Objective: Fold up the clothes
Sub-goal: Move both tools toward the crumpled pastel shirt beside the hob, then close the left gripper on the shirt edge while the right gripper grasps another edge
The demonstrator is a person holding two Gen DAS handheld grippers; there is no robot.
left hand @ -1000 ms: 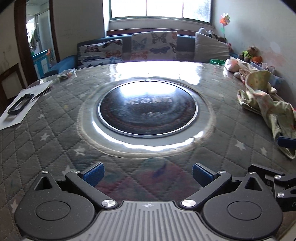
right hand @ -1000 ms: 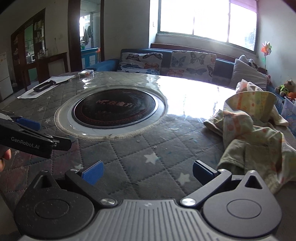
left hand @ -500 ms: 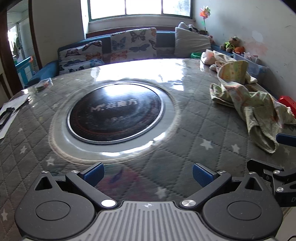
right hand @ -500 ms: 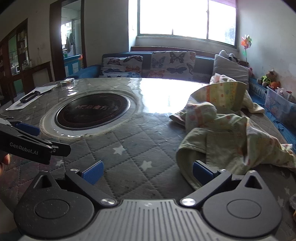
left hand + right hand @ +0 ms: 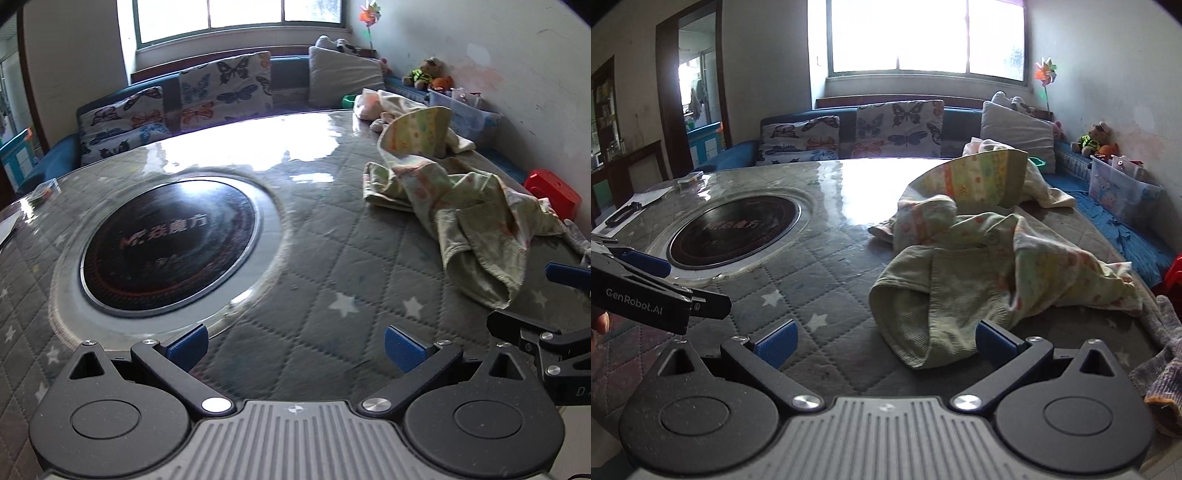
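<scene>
- Left gripper [image 5: 293, 349] hovers low over the counter [image 5: 314, 280], fingers [image 5: 186, 345] spread wide, holding nothing; the hotplate [image 5: 170, 247] sits at its 11 o'clock.
- The clothes [image 5: 469, 206] lie in a crumpled heap at 2 o'clock from the left gripper, not folded, layers twisted together.
- Right gripper [image 5: 884, 341] has its fingers [image 5: 775, 341] wide apart too, gripping nothing; a cuff-like opening of the heap [image 5: 979, 273] lies between them, near the right finger at 1 o'clock.
- Risk, as I read it: closing here may pinch several layers at once, so the whole bundle would lift instead of one garment.
- Risk: the counter's glossy cover looks slick; dragged cloth could slide toward the right edge, where a grey knit piece [image 5: 1161, 365] already hangs near.
- Container: a clear bin [image 5: 1123, 194] at 2 o'clock holds small items, too blurred to name.
</scene>
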